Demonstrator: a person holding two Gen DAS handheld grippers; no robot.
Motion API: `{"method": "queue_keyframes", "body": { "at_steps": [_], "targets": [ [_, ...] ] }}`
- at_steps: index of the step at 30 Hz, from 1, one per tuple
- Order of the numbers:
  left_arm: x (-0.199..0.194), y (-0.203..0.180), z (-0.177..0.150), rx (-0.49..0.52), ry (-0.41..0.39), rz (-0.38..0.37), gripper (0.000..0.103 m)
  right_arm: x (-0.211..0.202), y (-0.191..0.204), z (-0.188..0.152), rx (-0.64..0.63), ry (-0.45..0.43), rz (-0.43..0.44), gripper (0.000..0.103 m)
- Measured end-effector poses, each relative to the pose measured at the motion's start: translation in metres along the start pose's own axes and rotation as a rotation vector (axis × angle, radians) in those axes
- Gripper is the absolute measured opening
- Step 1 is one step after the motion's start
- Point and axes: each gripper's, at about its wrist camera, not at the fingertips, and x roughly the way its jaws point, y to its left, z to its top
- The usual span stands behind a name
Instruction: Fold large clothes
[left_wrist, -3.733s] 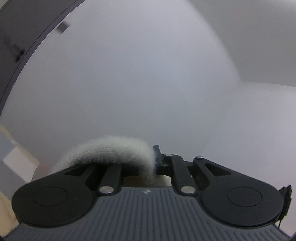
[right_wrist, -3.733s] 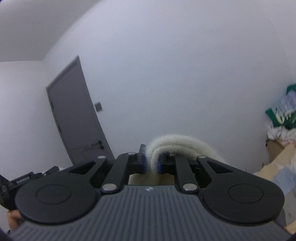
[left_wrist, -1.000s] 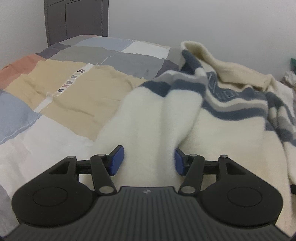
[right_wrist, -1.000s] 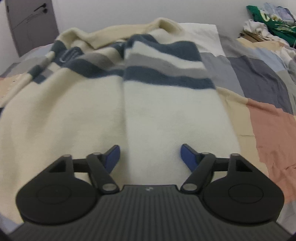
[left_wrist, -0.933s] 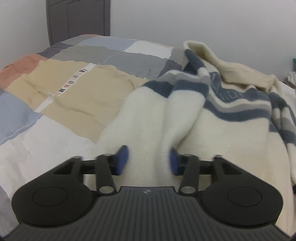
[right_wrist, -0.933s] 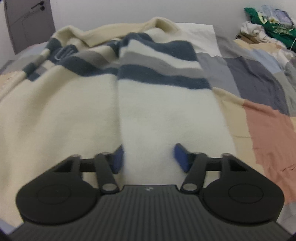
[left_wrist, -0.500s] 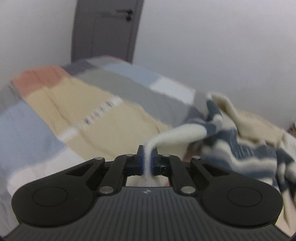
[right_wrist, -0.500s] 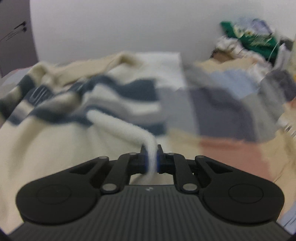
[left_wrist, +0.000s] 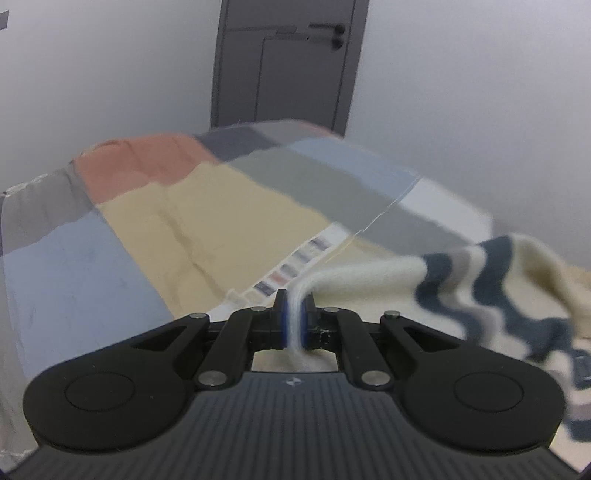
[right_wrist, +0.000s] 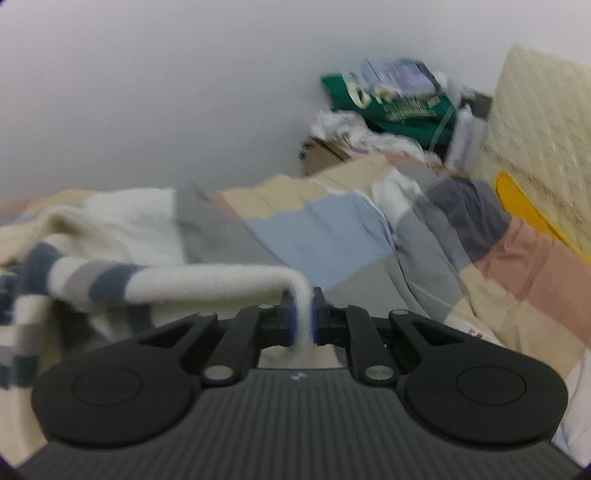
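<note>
A pinch of cream fleece is clamped between the closed blue pads of the left tongs (left_wrist: 294, 320), and another between those of the right tongs (right_wrist: 303, 319), so that two parts of the striped sweater (left_wrist: 480, 291) are held raised off the bed (left_wrist: 155, 229). The rest of the garment is seen trailing in loose, rumpled folds over the patchwork cover. No finished fold is visible, so the task is judged to be at an early stage, with the spreading and folding left to be done.
</note>
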Motion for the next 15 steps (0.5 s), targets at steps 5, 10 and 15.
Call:
{"method": "queue_keyframes", "body": {
  "at_steps": [5, 10, 15],
  "targets": [
    [0.028, 0.006, -0.004, -0.023, 0.065, 0.031, 0.008, 0.038, -0.006, -0.015, -0.005, -0.002, -0.017, 0.012],
    [0.051, -0.002, -0.012, 0.028, 0.094, 0.073, 0.009, 0.066, -0.006, -0.027, 0.024, 0.022, 0.006, 0.012],
    [0.055, -0.009, -0.009, 0.06, 0.108, 0.102, 0.014, 0.08, -0.015, -0.034, 0.127, 0.056, 0.05, 0.015]
  ]
}}
